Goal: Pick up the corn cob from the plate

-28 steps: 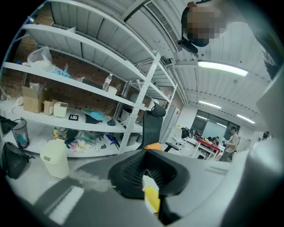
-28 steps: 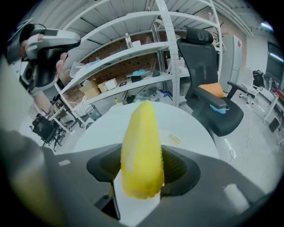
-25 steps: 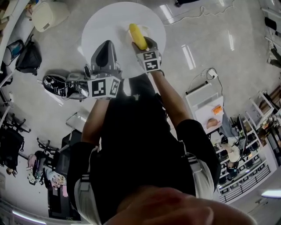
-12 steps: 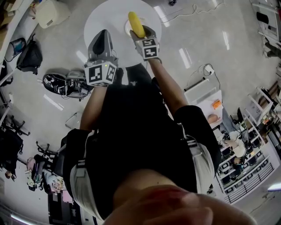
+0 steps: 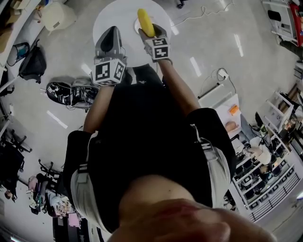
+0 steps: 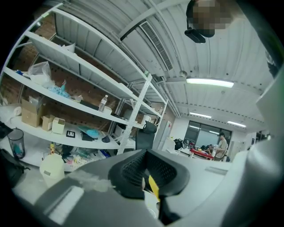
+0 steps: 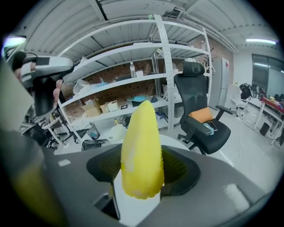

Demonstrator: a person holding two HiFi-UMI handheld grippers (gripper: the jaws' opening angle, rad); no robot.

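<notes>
A yellow corn cob (image 5: 145, 21) (image 7: 141, 148) stands tip-up between the jaws of my right gripper (image 5: 147, 31) (image 7: 141, 179), which is shut on its lower half. It hangs over the far side of the round white table (image 5: 116, 14). A white plate (image 5: 137, 24) shows only as a sliver beside the cob. My left gripper (image 5: 109, 34) (image 6: 150, 186) hovers over the table's left part with its jaws together and nothing held. A thin yellow strip of the cob (image 6: 153, 187) shows past the left jaws.
Metal shelves (image 7: 133, 80) with boxes and a black office chair (image 7: 199, 117) stand behind the table. Dark bags (image 5: 71, 92) lie on the floor to the left. A white bin (image 5: 57, 15) sits at the upper left.
Both grippers have shifted toward the top of the head view. The right one has carried the corn cob with it and tipped it more upright.
</notes>
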